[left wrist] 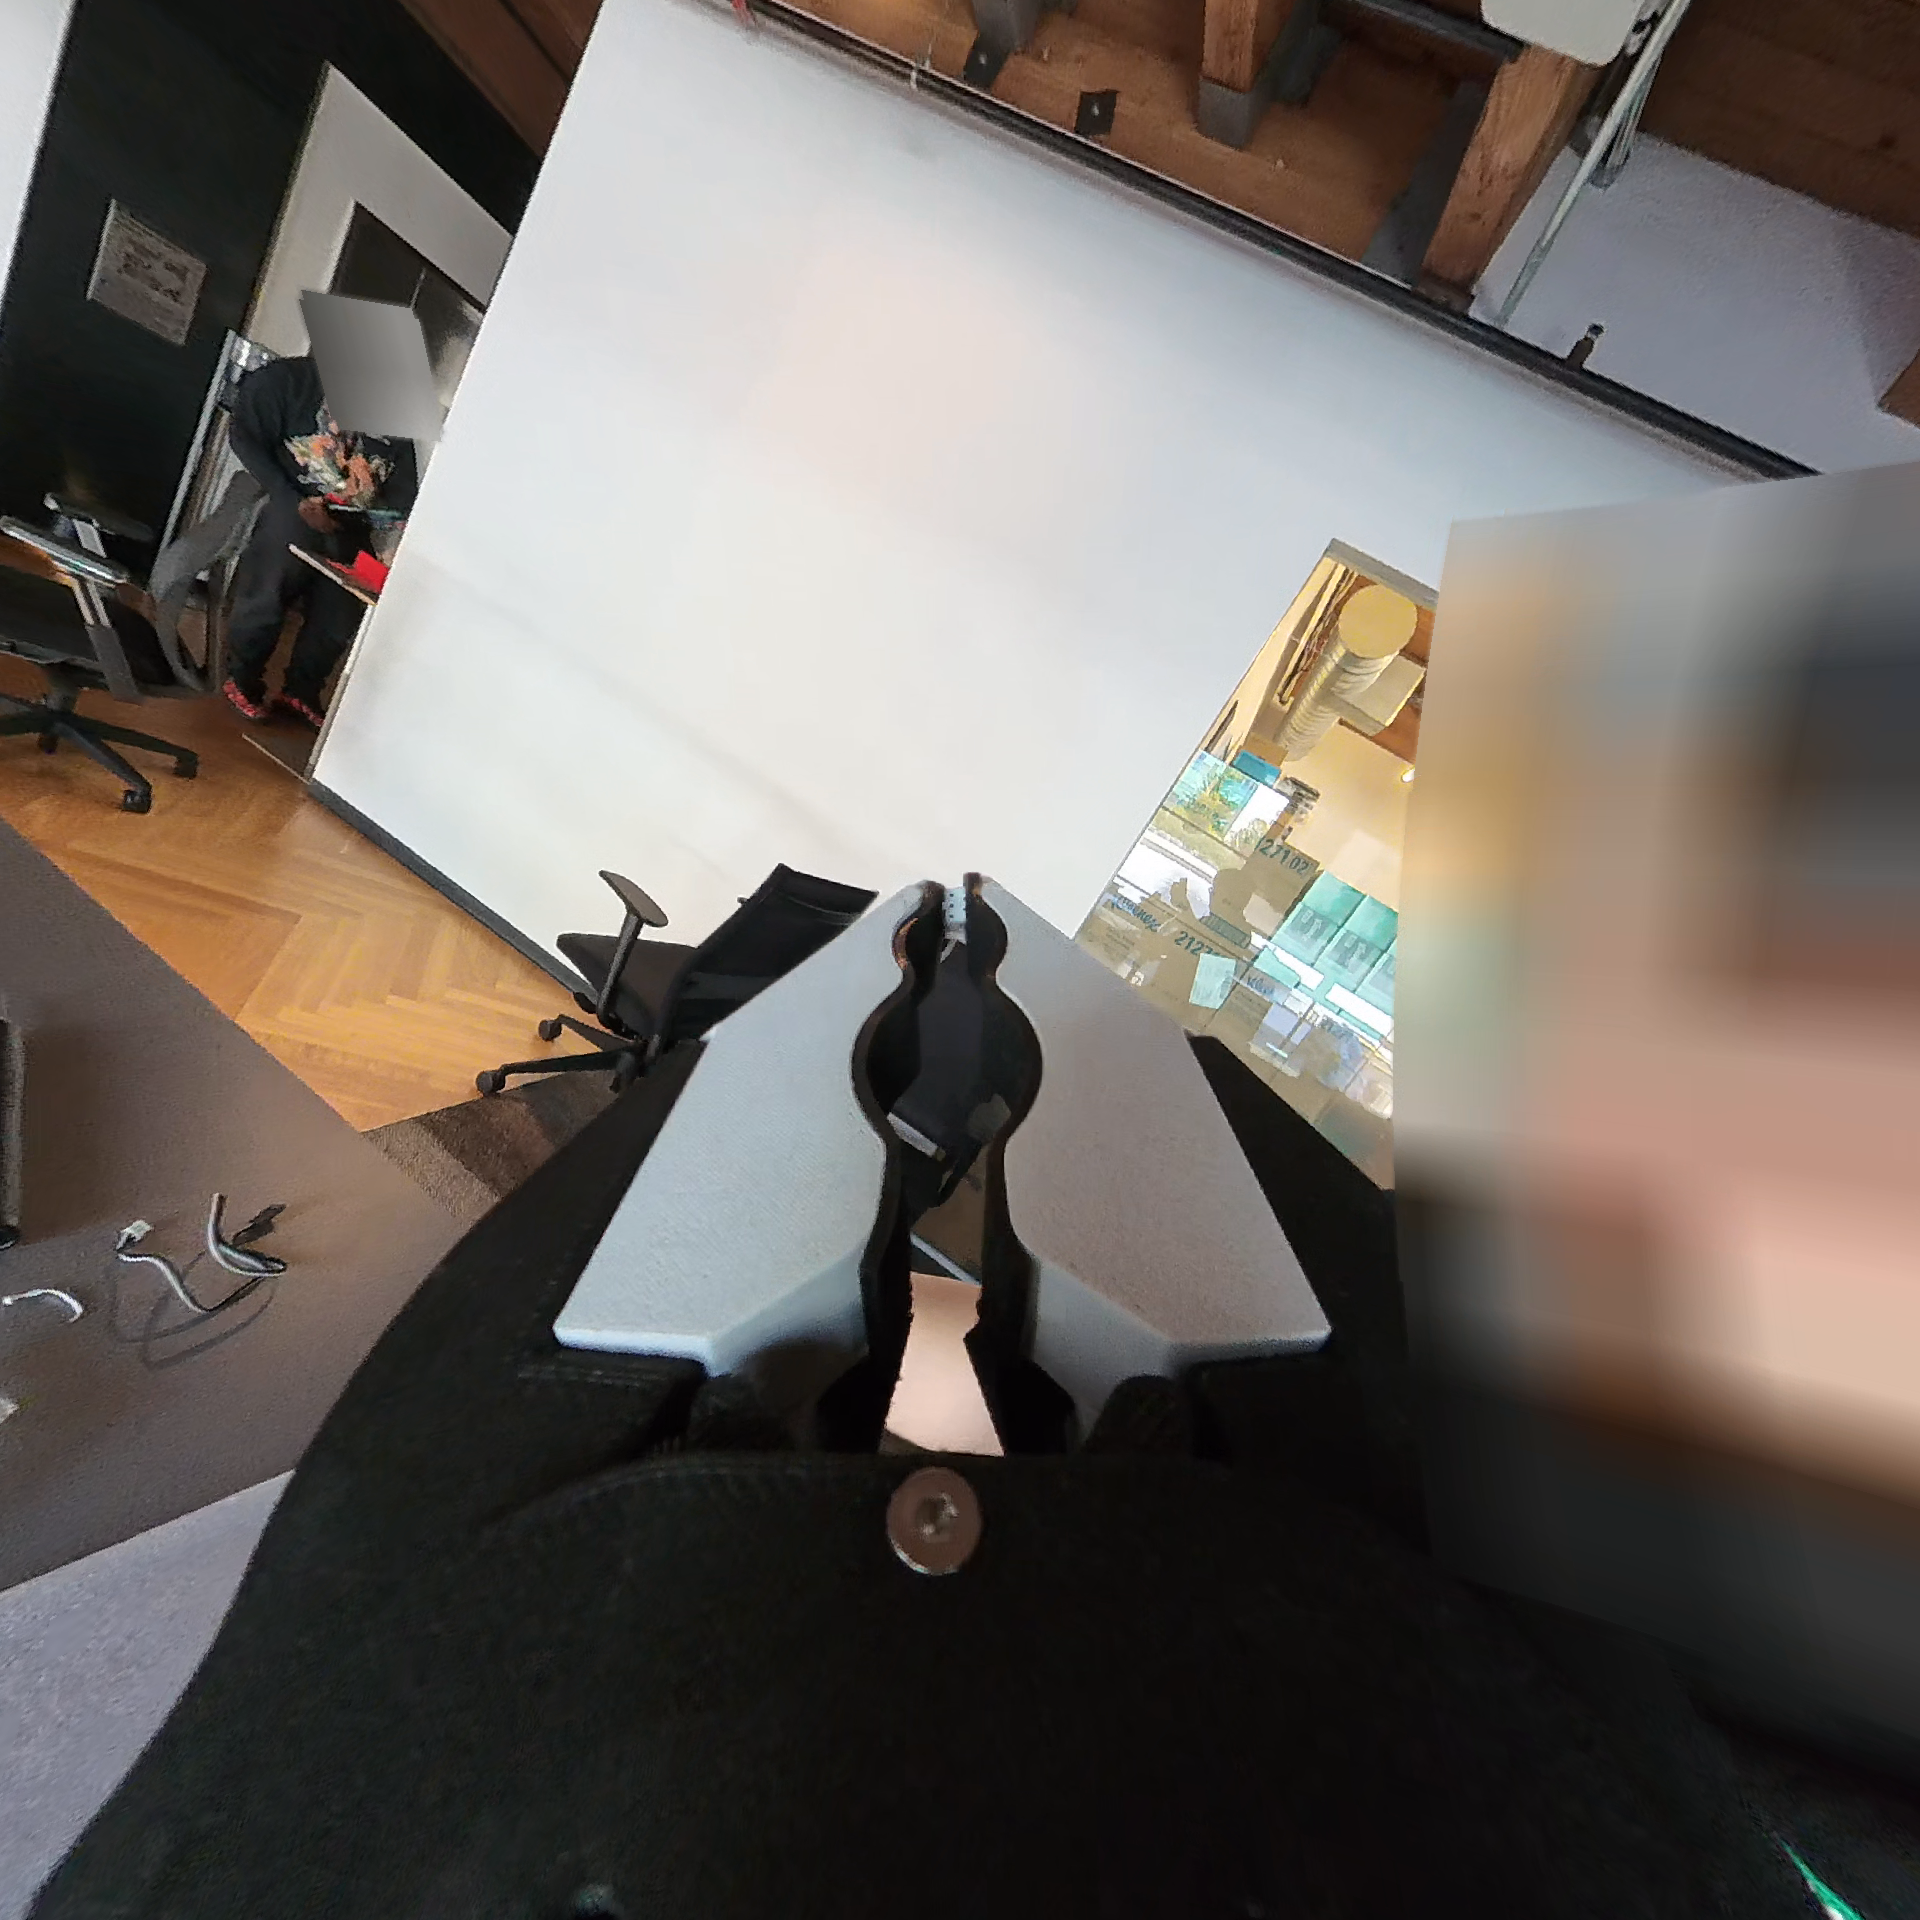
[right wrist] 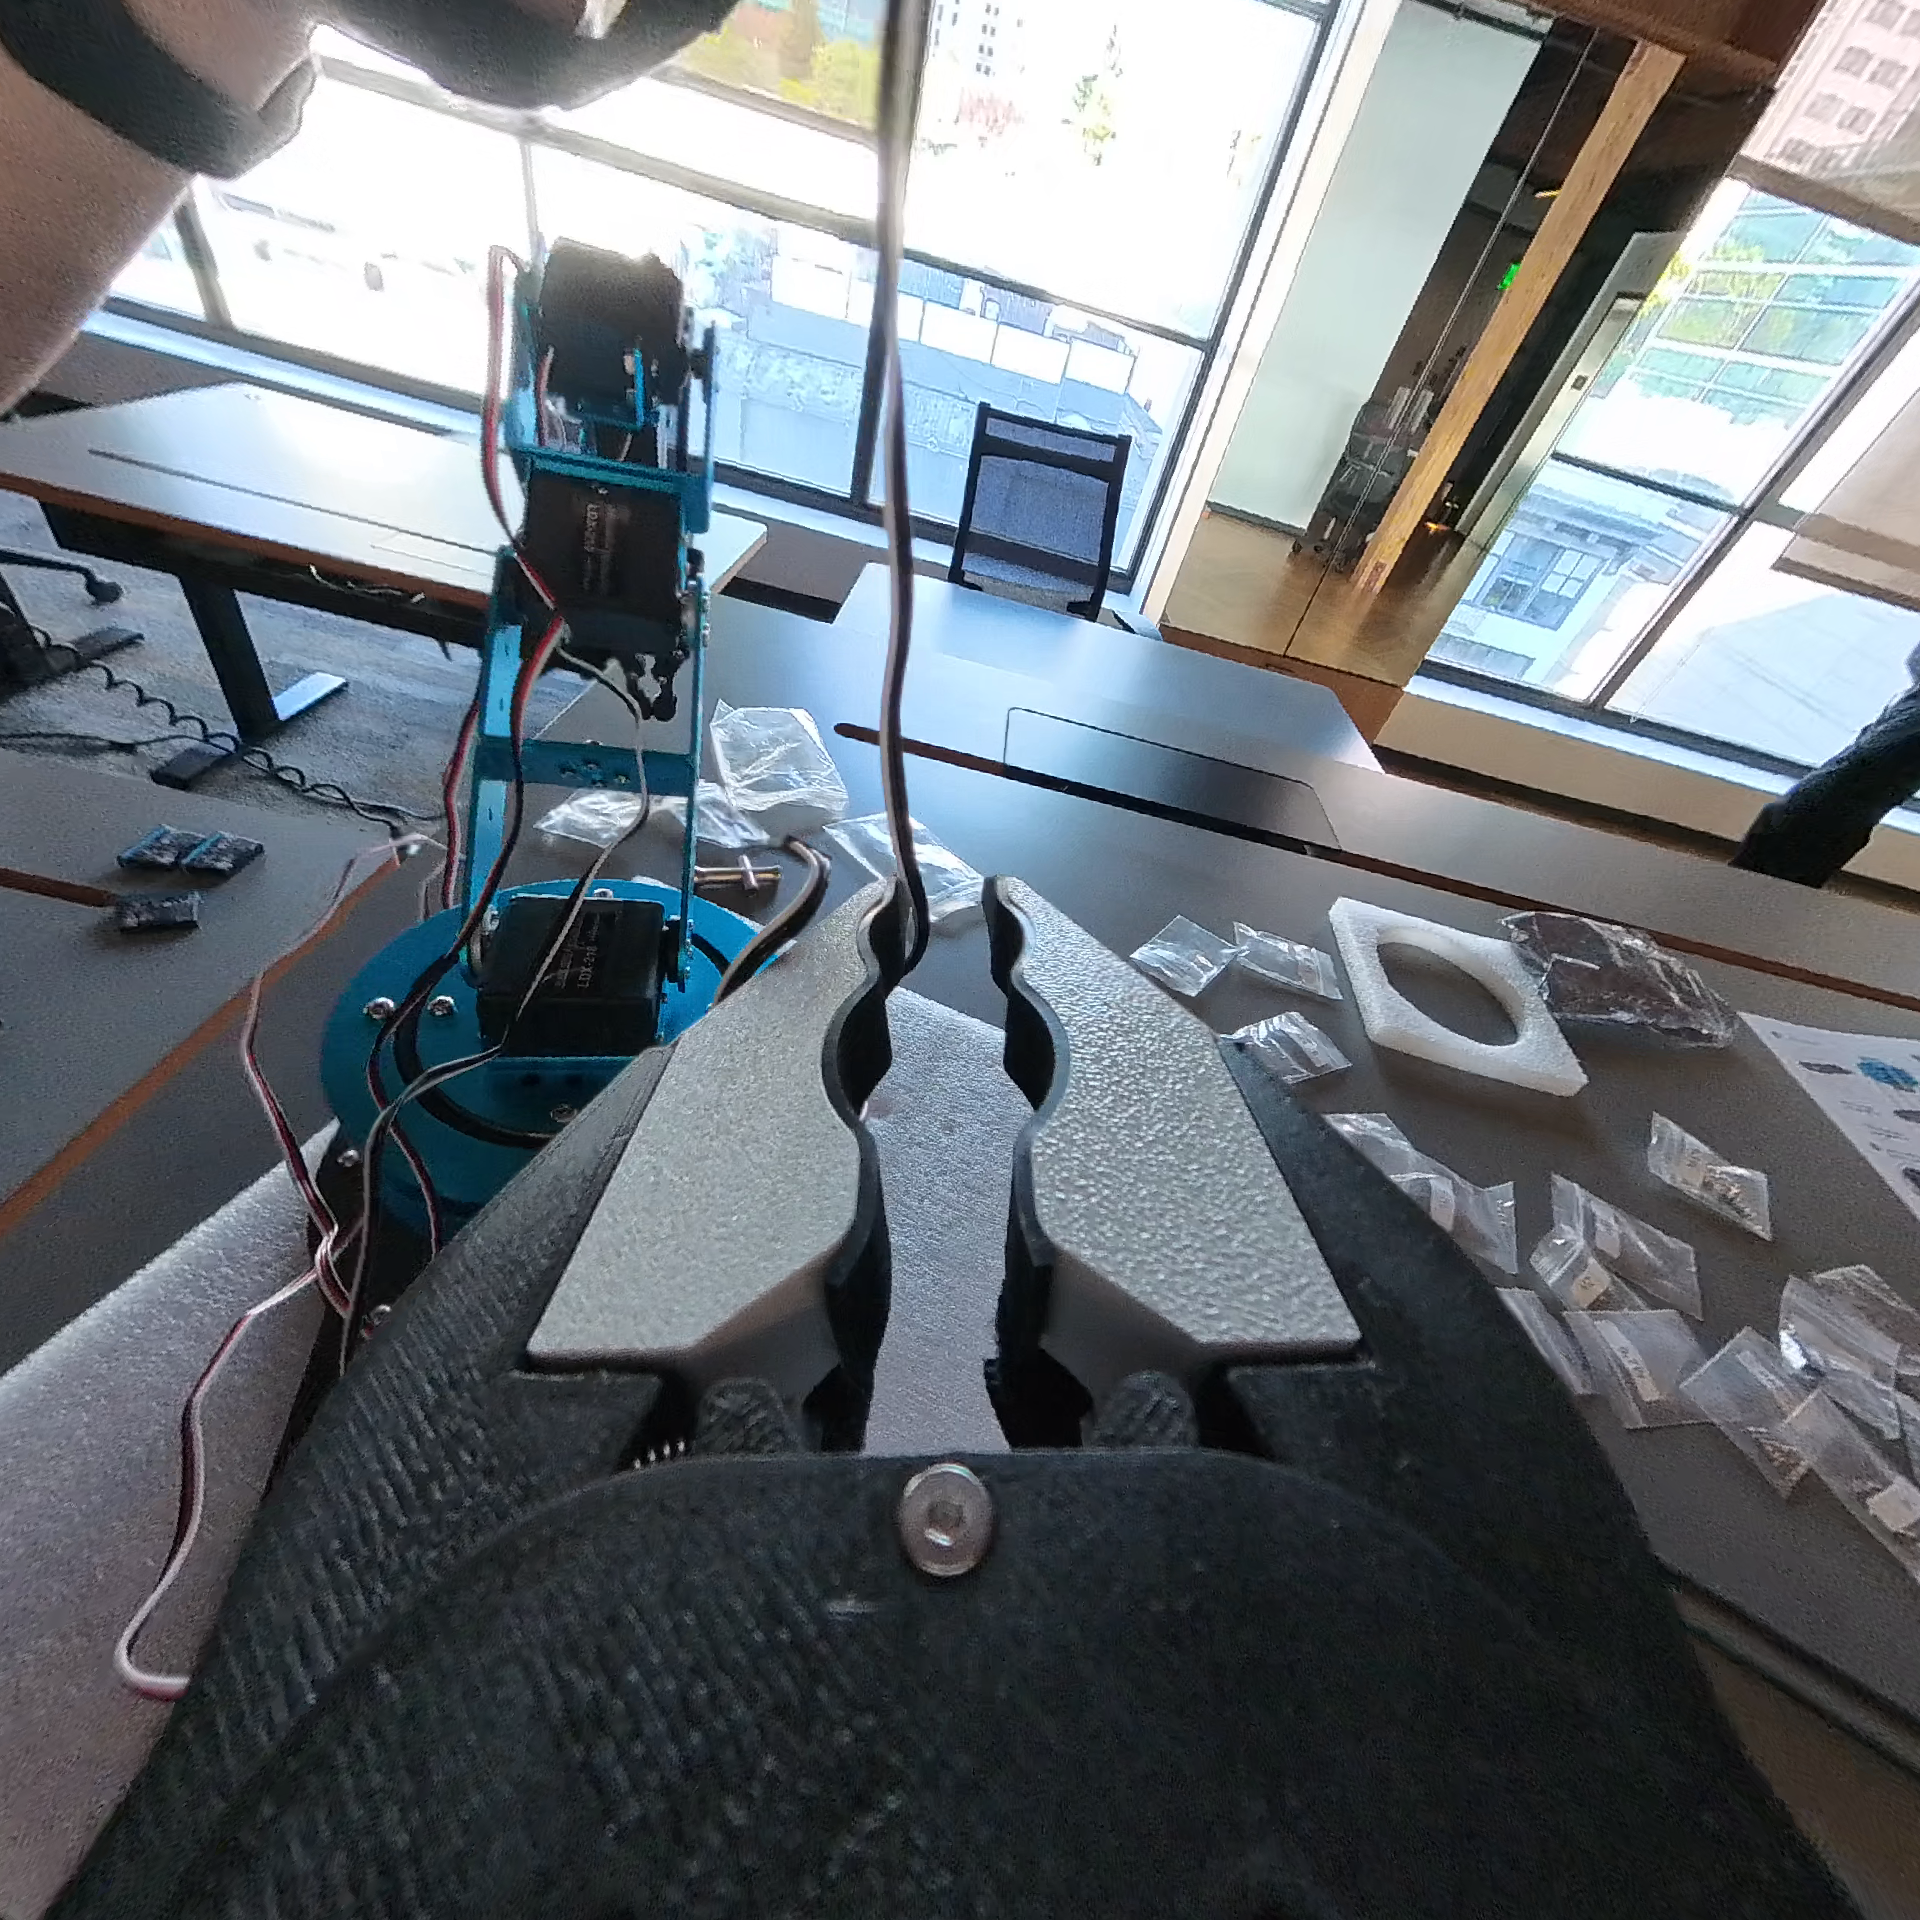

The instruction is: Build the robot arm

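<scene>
My left gripper [left wrist: 951,888] is raised and tilted, shut on a small white connector [left wrist: 954,920] at its tips; a black flat piece [left wrist: 951,1039] runs back between the fingers. In the right wrist view a thin black-and-white cable [right wrist: 896,520] hangs from above down to my right gripper [right wrist: 940,894]. That gripper is open above the dark table [right wrist: 1143,862], and the cable's lower end lies against the inner side of its left finger [right wrist: 790,1039]. A small blue robot arm [right wrist: 592,582] with black servos and loose wires stands just to the left. A person's forearm [right wrist: 83,208] is at the top left.
Several small clear plastic bags [right wrist: 1621,1247], a white foam frame [right wrist: 1455,997] and a printed sheet [right wrist: 1849,1091] lie to the right. Small blue boards [right wrist: 187,852] lie to the left. Loose wires [left wrist: 197,1257], office chairs [left wrist: 675,966] and a standing person [left wrist: 312,540] show in the left wrist view. About 20 cm separates my left fingertips from my right.
</scene>
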### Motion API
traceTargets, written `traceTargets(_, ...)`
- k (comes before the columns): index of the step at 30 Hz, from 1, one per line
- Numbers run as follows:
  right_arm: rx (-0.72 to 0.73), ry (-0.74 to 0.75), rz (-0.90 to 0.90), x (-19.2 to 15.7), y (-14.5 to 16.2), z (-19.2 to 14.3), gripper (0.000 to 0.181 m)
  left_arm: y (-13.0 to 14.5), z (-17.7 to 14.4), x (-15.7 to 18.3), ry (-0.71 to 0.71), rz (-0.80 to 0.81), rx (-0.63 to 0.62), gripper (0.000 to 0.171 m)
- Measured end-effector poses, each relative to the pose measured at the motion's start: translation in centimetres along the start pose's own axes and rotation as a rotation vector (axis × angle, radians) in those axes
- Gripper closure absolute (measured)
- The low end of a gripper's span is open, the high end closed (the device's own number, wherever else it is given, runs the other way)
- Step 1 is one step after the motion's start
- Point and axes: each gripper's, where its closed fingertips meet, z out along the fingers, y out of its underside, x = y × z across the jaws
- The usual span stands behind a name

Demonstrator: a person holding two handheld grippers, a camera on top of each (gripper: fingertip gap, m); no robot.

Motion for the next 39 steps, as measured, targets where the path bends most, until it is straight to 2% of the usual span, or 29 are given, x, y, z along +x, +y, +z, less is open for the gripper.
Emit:
traceTargets(4,0.005,-0.046,-0.060,-1.1,-0.6,-0.1,0.162,-0.9,-0.6,-0.5,-0.009,-0.019,0.032,0.171)
traceTargets(8,0.042,-0.014,-0.167,-1.4,-1.4,-0.6,0.162,-1.6,-0.8,-0.9,-0.012,-0.018,0.053,0.171)
traceTargets(10,0.068,-0.027,-0.162,-1.6,-1.7,-0.9,0.166,-1.9,-0.9,-1.0,-0.014,-0.016,0.057,0.171)
traceTargets(12,0.087,-0.072,-0.102,-1.9,-1.8,-1.1,0.179,-2.0,-0.8,-1.0,-0.008,-0.015,0.046,0.171)
traceTargets(20,0.227,-0.410,0.314,-3.4,-3.3,-3.4,0.179,-1.9,-0.6,-1.2,-0.072,0.062,-0.034,0.171)
traceTargets(24,0.178,-0.361,0.321,-1.7,-2.5,-3.5,0.164,-1.6,-0.3,-1.4,-0.118,0.112,-0.099,0.171)
traceTargets(26,0.135,-0.371,0.310,-1.5,-2.7,-4.0,0.163,-1.3,0.1,-1.6,-0.139,0.125,-0.122,0.171)
traceTargets(30,0.046,-0.340,0.195,-0.9,-3.7,-5.7,0.147,-1.1,0.0,-1.9,-0.165,0.127,-0.117,0.171)
traceTargets(34,0.080,-0.383,0.174,-1.3,-6.1,-7.7,0.137,-0.8,-0.5,-2.1,-0.189,0.166,-0.093,0.171)
traceTargets(39,0.240,-0.309,0.231,-0.3,-11.4,-6.8,0.150,1.4,0.4,-1.6,-0.121,0.161,-0.112,0.171)
